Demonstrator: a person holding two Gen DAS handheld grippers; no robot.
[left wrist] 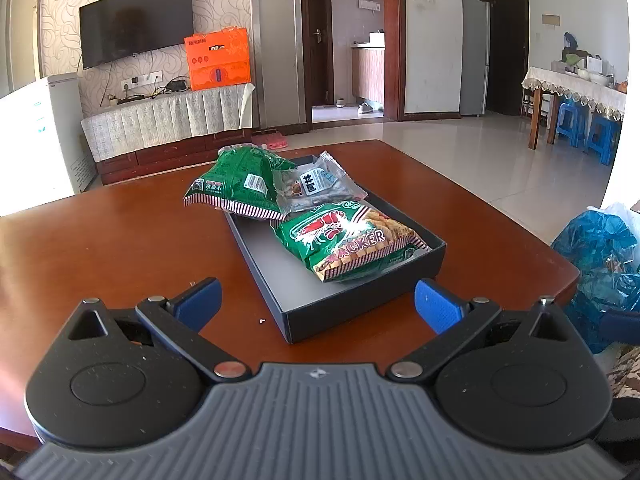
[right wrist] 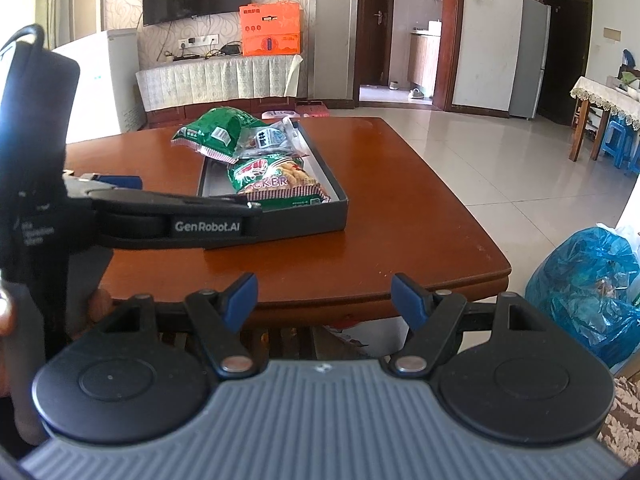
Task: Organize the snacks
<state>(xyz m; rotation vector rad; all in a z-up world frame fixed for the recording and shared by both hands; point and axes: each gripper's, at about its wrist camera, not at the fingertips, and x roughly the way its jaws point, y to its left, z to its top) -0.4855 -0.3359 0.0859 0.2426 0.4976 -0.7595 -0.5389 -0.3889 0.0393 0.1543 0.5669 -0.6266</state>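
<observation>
Item: snack tray, dark, shallow, rectangular card box on the glossy brown wooden surface. It lies straight ahead of your left tool, long axis running away from you; your right tool hangs back off the surface edge, so the left is nearer.

Contents: cracker bag, green crinkly film, flat inside the tray; clear packet, glossy, at the far end; green pouch, puffy, overhanging the tray's left rim onto the surface.

Both tools: spread wide, empty.
</observation>
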